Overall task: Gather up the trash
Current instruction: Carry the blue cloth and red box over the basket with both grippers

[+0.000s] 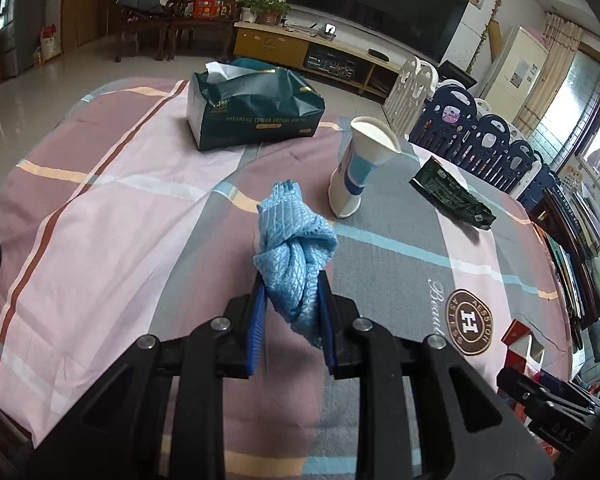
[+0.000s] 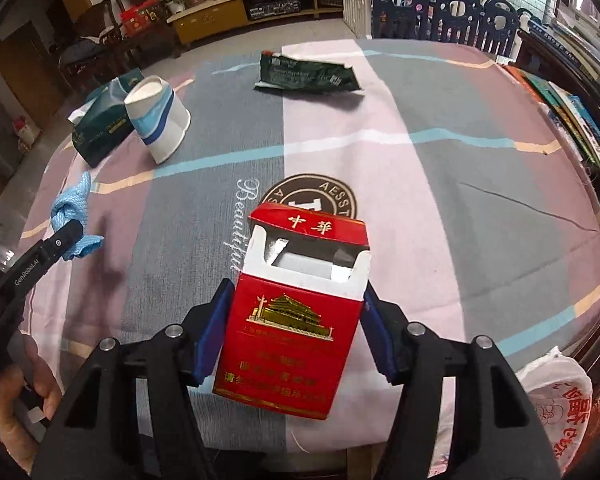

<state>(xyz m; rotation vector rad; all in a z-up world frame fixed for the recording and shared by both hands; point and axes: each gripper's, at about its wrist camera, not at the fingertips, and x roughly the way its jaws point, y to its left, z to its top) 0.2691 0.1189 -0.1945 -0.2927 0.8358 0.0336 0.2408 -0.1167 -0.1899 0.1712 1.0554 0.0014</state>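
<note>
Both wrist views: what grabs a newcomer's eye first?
The red cigarette pack, flip top open, fills the right wrist view between the right gripper's blue pads. In the left view, a bunched blue cloth sits clamped in the left gripper, with a squashed paper cup beyond.

Surface: a round table (image 2: pixel 440 208) is wearing a cloth of pink and grey blocks crossed by thin blue, white and tan lines; a brown round emblem (image 2: pixel 320 196) is sitting near the cloth's middle, with pale script lettering beside it.
Paper cup (image 1: pixel 360 164): white with blue bands, its mouth squashed; it is resting on a grey block, beyond the emblem.
Tissue pack (image 1: pixel 252 108): dark green, a white tissue sticking out of its top; it is lying beyond the cup, on its far side from the emblem.
Wrapper (image 2: pixel 308 74): dark green, crumpled flat; it is lying beyond the emblem, well apart from the cup.
</note>
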